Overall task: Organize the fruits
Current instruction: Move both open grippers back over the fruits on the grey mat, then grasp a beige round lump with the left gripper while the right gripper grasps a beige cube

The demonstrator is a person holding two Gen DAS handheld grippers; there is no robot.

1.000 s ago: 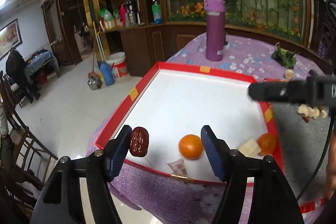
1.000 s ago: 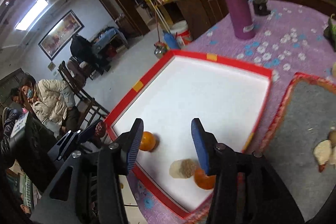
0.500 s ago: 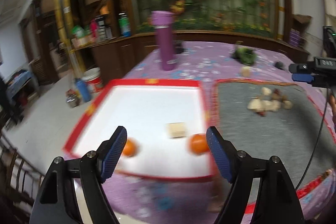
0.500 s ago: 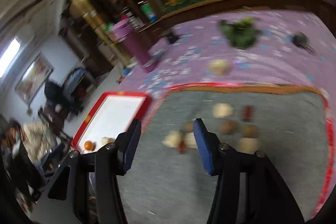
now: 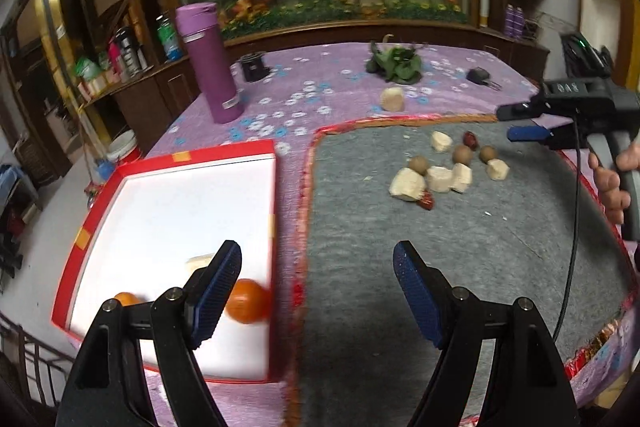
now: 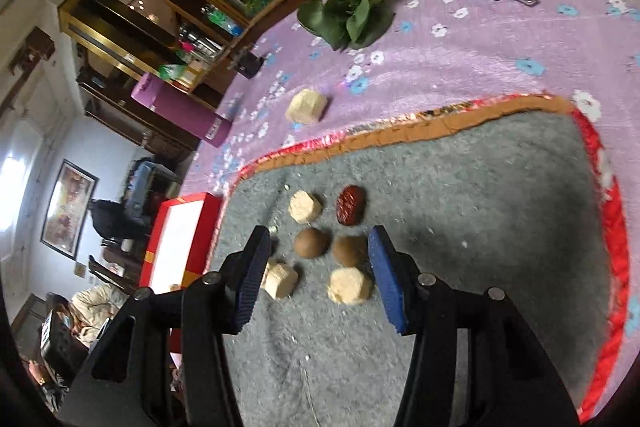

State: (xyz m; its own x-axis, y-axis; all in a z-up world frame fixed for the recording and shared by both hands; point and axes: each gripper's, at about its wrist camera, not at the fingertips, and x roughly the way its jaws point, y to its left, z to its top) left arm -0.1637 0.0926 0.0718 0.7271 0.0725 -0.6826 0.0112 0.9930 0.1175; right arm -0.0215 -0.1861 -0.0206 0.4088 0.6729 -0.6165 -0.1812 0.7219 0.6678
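A desk [image 5: 352, 75] covered by a purple flowered cloth is shown, carrying a grey mat [image 5: 460, 267] with a red-and-orange border and, just beside it, a red-rimmed white tray [image 5: 192, 157]. Two oranges [image 5: 246, 301] and one pale chunk are seen lying in the near end of the tray. The remaining fruit pieces [image 6: 308, 243] are clustered on the mat: pale chunks, round brown fruits and red dates [image 6: 350, 205]. One pale chunk [image 6: 306, 105] lies apart on the cloth, beyond the mat's border.

The left gripper [image 5: 316, 291] is held over the seam between tray and mat; its jaws are spread wide and nothing is held. The right gripper [image 6: 316, 271] is poised over the cluster, jaws wide apart and empty, with two brown fruits and a pale chunk between them.

Risk is judged as follows. Because the pieces lie touching or near one another, two could be caught at once or a neighbour knocked aside. Round fruits may roll out of closing jaws. Soft chunks may crumble if squeezed hard. The stray chunk on the cloth may be overlooked.
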